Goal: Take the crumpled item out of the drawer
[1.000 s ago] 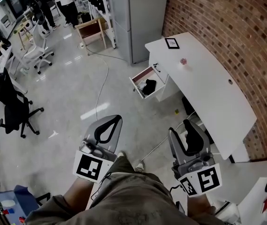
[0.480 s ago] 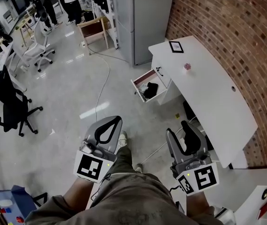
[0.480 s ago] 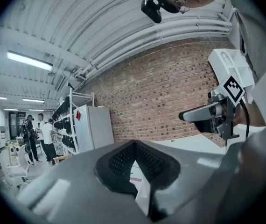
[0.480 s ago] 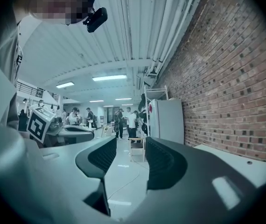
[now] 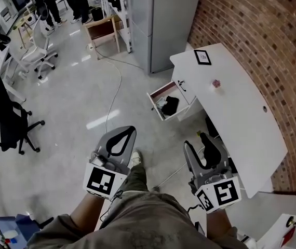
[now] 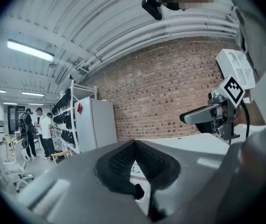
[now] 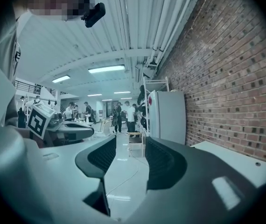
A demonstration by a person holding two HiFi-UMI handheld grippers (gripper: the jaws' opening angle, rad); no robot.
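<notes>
A white drawer (image 5: 157, 93) stands pulled out of the white desk (image 5: 241, 118), far ahead of me across the floor. A dark crumpled item (image 5: 170, 106) lies inside it. Both grippers are held low near my body, well short of the drawer. My left gripper (image 5: 130, 130) is shut and empty, its jaws meeting at the tip (image 6: 134, 143). To its right, my right gripper (image 5: 202, 139) is open, with a plain gap between its ribbed pads (image 7: 161, 160) and nothing in it.
A grey fridge (image 5: 161, 19) stands beyond the drawer, against the brick wall (image 5: 262, 30). On the desk lie a small framed picture (image 5: 202, 57) and a pink object (image 5: 216, 83). A cable (image 5: 118, 87) runs over the floor. Office chairs (image 5: 10, 126) and people are at the left.
The desk and drawer have shifted slightly right and nearer in the head view as I walk forward. Both grippers keep their pose and state.
</notes>
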